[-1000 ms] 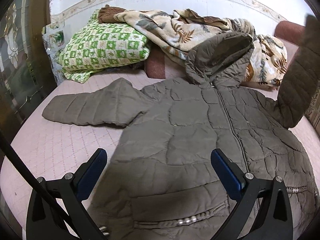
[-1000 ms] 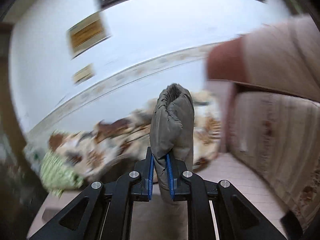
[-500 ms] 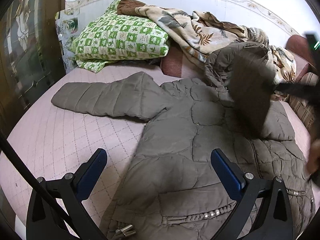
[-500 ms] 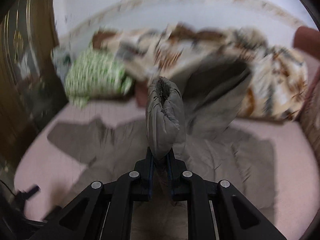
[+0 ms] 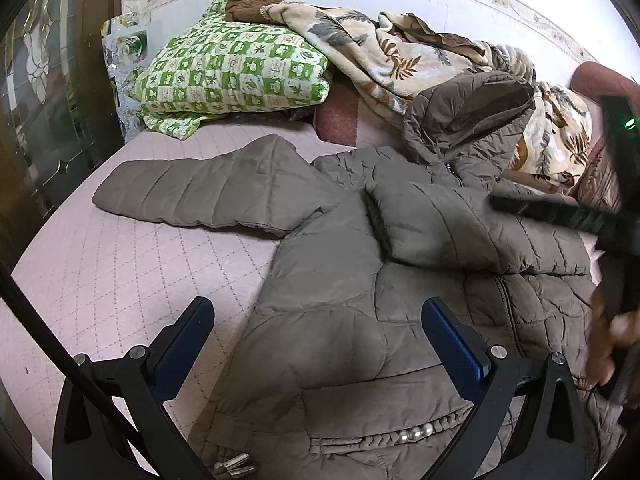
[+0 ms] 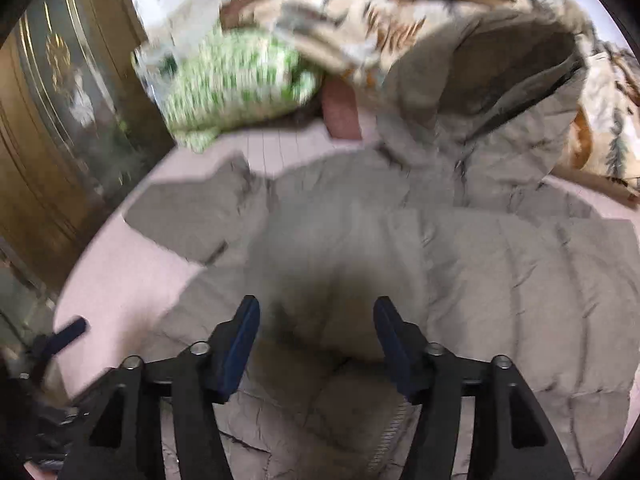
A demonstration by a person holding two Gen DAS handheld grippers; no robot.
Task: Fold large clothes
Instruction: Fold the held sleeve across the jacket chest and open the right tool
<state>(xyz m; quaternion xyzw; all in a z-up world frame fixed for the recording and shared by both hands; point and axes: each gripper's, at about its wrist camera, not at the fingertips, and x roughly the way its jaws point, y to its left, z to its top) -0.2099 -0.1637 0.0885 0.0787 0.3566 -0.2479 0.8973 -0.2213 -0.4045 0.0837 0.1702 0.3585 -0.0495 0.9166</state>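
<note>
A grey-brown quilted hooded jacket (image 5: 340, 280) lies front up on a pink quilted bed (image 5: 100, 264). Its left sleeve (image 5: 192, 192) stretches out flat to the left. Its right sleeve (image 5: 452, 232) lies folded across the chest, its cuff near the middle. The hood (image 5: 468, 116) rests against the bedding at the back. My left gripper (image 5: 318, 340) is open and empty above the jacket's lower front. My right gripper (image 6: 316, 340) is open and empty just above the folded sleeve (image 6: 344, 320); that view is blurred. The right gripper's body also shows in the left wrist view (image 5: 616, 216).
A green checked pillow (image 5: 236, 72) and a leaf-print blanket (image 5: 384, 52) are piled at the head of the bed. A dark wooden cabinet with glass (image 5: 36, 92) stands at the left. A white wall runs behind. A zipper pull (image 5: 234, 466) lies at the hem.
My right gripper carried the right sleeve over the jacket's chest, laid it down and opened. My left gripper has shifted so the view turned left; it stays open.
</note>
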